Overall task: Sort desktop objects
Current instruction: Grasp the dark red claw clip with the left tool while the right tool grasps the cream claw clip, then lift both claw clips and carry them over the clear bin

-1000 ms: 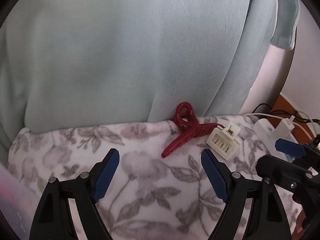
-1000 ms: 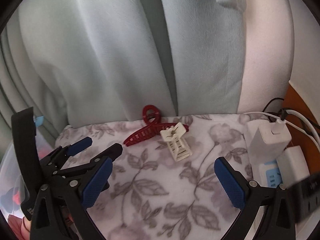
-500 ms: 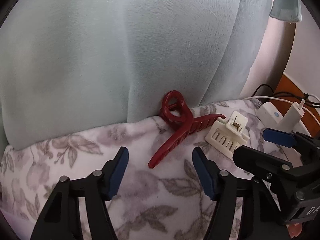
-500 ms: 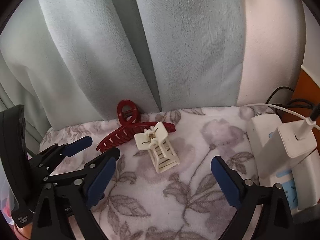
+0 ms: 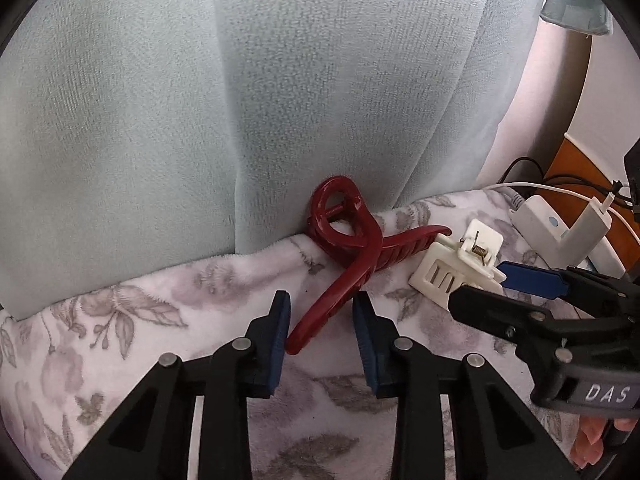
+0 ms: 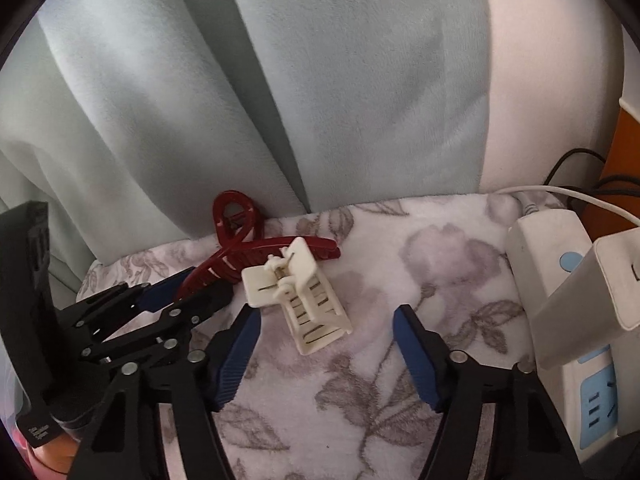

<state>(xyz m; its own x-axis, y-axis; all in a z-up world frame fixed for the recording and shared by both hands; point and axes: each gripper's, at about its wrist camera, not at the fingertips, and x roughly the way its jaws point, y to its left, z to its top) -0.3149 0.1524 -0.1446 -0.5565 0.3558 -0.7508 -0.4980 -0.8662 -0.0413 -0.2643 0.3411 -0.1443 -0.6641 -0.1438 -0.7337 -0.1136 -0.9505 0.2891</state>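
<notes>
A dark red hair claw clip (image 5: 352, 252) lies on the floral cloth (image 5: 120, 344) against a pale green curtain. My left gripper (image 5: 322, 320) is partly closed, its blue pads on either side of the clip's lower prong; the left pad touches its tip. A cream hair claw clip (image 6: 300, 300) lies just right of the red one, touching it. My right gripper (image 6: 326, 344) is open, its pads either side of the cream clip's near end, not touching. The cream clip (image 5: 460, 264) and the right gripper's fingers (image 5: 528, 280) show in the left wrist view.
A white power strip (image 6: 560, 280) with a plugged-in charger (image 6: 592, 280) and cables lies at the right edge. The pale green curtain (image 5: 280, 100) hangs directly behind the clips. The left gripper's fingers (image 6: 160, 300) cross the right wrist view at left.
Both grippers moved forward toward the clips. The left jaws narrowed around the red clip's lower prong. The right jaws narrowed somewhat and came level with the cream clip.
</notes>
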